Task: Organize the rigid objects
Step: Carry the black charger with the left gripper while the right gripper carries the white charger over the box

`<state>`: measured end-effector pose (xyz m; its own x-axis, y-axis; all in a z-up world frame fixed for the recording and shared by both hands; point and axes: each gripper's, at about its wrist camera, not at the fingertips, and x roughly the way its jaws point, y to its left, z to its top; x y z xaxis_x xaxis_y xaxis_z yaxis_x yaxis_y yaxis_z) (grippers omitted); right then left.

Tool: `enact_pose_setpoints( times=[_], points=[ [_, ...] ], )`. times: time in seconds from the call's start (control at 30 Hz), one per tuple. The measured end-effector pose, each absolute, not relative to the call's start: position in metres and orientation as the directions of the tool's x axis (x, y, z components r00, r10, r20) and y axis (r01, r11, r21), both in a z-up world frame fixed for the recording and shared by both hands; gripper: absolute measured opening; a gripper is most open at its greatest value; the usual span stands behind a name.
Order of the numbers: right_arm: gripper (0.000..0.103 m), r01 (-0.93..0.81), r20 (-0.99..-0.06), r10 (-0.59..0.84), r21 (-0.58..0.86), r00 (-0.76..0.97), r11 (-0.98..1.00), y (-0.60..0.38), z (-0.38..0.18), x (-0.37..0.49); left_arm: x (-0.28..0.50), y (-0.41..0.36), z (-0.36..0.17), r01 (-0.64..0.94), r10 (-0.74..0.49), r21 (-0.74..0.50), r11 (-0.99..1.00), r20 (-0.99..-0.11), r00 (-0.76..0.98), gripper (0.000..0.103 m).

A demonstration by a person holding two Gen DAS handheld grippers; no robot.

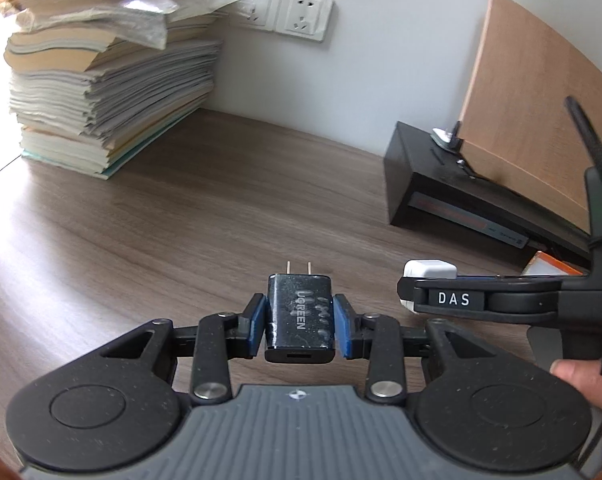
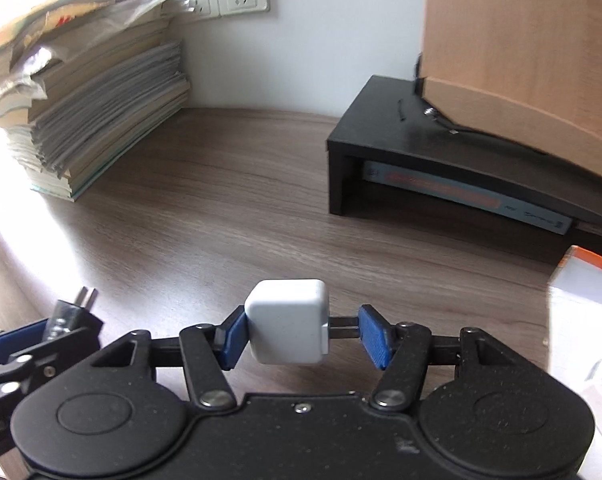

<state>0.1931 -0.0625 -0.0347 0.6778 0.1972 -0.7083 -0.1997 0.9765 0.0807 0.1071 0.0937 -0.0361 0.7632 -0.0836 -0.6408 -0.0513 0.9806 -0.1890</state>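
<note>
Two chargers: left gripper (image 1: pixel 299 326) clamps the black one (image 1: pixel 299 318), right gripper (image 2: pixel 308 334) the white one (image 2: pixel 287 322).

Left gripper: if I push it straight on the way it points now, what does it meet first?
Most likely the bare wooden desk top. The left gripper, shut on the black UGREEN charger, points down at open desk, prongs leading. The paper stack lies off to the left; depth is uncertain.

Bare desk (image 2: pixel 229 208) lies open ahead, hemmed by paper stack (image 2: pixel 89 100) and black riser (image 2: pixel 385 128).
</note>
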Motion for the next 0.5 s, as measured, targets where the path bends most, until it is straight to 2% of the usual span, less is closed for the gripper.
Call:
enact_pose_setpoints(
  times=[0.5],
  points=[
    [0.071, -0.069, -0.656, 0.094, 0.064, 0.749, 0.996, -0.18, 0.02, 0.096, 0.067, -0.021, -0.001, 0.12, -0.221, -0.207, 0.971, -0.581, 0.783, 0.036]
  ],
)
